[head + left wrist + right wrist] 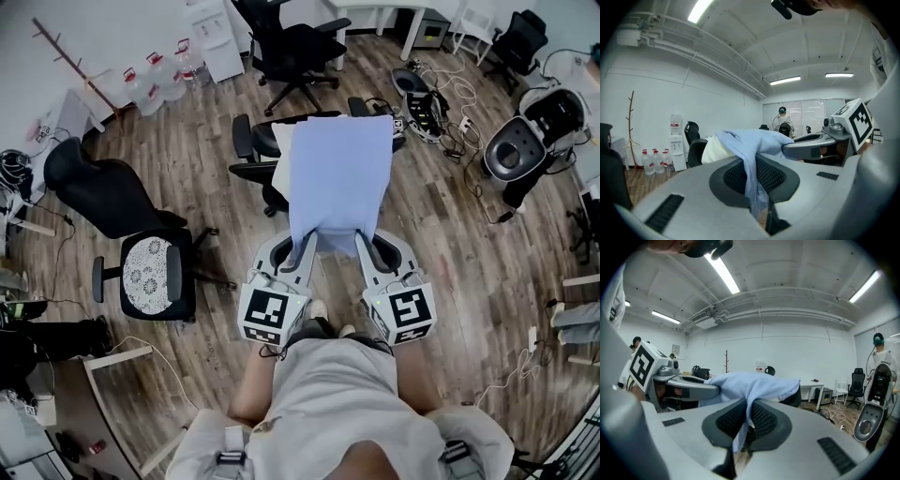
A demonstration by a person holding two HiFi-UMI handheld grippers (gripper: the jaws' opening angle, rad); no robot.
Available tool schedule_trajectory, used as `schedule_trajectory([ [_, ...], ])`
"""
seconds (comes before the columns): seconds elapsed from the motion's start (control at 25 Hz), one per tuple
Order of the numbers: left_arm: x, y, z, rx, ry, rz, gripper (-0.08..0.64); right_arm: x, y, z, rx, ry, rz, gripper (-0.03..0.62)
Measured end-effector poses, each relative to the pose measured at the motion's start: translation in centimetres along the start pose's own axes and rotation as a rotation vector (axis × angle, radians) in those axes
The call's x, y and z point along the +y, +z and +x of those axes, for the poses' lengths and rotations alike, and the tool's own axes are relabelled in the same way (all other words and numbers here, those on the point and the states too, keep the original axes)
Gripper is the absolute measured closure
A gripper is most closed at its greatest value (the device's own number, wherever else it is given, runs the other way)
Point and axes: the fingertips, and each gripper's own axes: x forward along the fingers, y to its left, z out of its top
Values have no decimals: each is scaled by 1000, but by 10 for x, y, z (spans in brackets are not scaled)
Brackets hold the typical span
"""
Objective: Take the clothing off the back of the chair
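**Clothing gripped at both corners, not yet clear of chair**

Left gripper (303, 251) and right gripper (367, 248) are each clamped nearly shut on the near hem of the pale blue clothing (339, 169), a fold pinched between each pair of jaws. Ahead of them the cloth runs out smooth and flat over the black chair (246, 141), where its far end appears to rest. The grab looks done; lifting it clear remains.

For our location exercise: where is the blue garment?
Head view centre: the blue garment lies over the black chair, its near edge pinched by the left gripper and right gripper.
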Motion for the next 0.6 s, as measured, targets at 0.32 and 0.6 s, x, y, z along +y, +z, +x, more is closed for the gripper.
schedule_trajectory([
  [0.32,-8,-1,-7,-10,25,0,514,2,-2,-8,-12,25,-9,552],
  [0.6,-16,3,-12,-21,47,2,514,1,2,-16,-25,45,-17,552],
])
